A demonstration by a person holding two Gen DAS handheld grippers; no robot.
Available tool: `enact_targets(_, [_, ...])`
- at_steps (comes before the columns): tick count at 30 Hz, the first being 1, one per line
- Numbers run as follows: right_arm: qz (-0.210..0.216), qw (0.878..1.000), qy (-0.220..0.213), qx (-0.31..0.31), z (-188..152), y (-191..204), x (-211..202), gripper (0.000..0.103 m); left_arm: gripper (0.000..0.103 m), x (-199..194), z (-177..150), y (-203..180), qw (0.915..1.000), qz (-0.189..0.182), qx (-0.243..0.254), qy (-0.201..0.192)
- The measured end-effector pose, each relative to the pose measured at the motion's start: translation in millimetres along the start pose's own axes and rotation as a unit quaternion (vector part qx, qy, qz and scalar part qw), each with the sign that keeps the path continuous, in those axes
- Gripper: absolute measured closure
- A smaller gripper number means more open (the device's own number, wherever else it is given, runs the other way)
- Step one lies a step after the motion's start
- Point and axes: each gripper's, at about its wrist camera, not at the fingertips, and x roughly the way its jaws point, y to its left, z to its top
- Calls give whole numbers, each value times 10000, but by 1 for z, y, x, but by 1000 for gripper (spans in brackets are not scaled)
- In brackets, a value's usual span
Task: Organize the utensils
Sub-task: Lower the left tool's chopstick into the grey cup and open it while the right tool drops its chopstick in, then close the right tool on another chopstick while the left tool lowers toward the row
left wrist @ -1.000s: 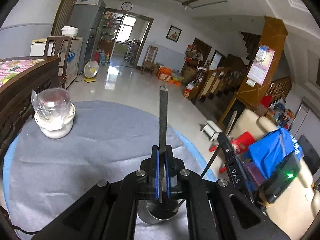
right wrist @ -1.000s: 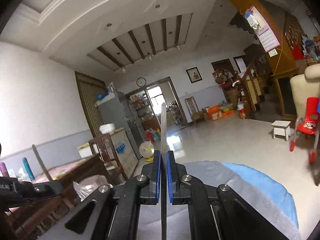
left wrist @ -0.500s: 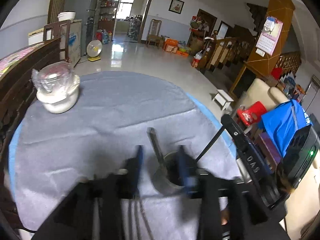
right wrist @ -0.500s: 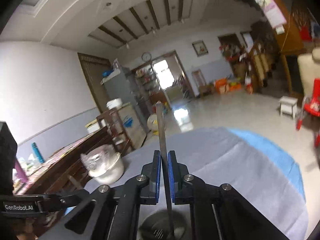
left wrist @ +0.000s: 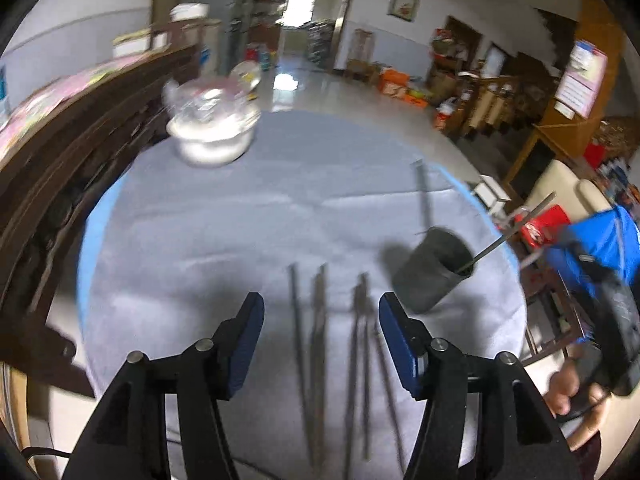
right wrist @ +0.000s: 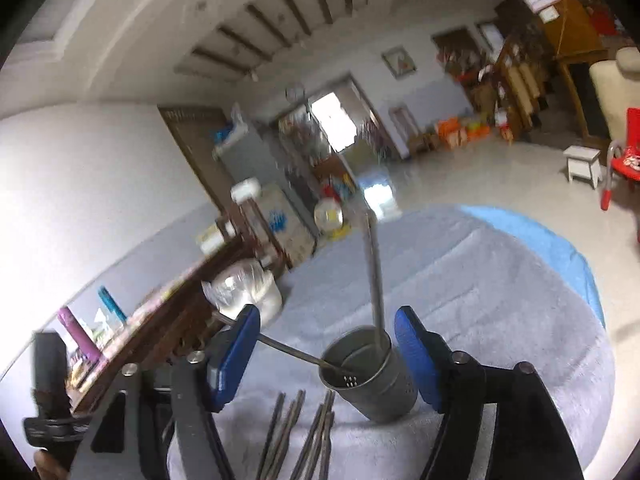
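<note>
Left gripper [left wrist: 321, 334] open; chopsticks [left wrist: 320, 340] below, seemingly several.

Loose chopsticks [left wrist: 320, 340] lay between my spread left fingers [left wrist: 248, 336]; the metal cup [right wrist: 372, 376] with two leaning sticks [right wrist: 374, 276] stood between my right fingers [right wrist: 416, 360], grey cloth [left wrist: 240, 216] beyond lying bare.

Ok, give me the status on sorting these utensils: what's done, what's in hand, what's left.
Done: two chopsticks stand in the metal holder on the grey cloth.
In hand: nothing. The left gripper and right gripper are both open and empty.
Left: several loose chopsticks lie flat on the cloth beside the holder, between the left gripper's fingers; motion blur hides the exact count.
</note>
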Motion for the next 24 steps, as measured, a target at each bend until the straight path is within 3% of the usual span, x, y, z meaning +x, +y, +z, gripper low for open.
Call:
enact_targets(8, [31, 9992, -95, -385, -5, 12, -32, 35, 42, 19, -28, 31, 9978, 349, -362, 430])
enact_targets(11, [163, 9992, 73, -346, -4, 11, -34, 52, 42, 21, -33, 36, 9972, 422, -372, 491])
enact_targets(13, [260, 9988, 292, -300, -7, 12, -32, 59, 42, 21, -36, 40, 9969, 406, -392, 556])
enact_targets(17, [306, 9962, 727, -365, -26, 16, -22, 60, 42, 27, -44, 40, 9964, 412, -308, 671])
enact_targets(24, [49, 9785, 2025, -387, -77, 21, 37, 66, 42, 40, -61, 37, 9945, 367, -207, 960])
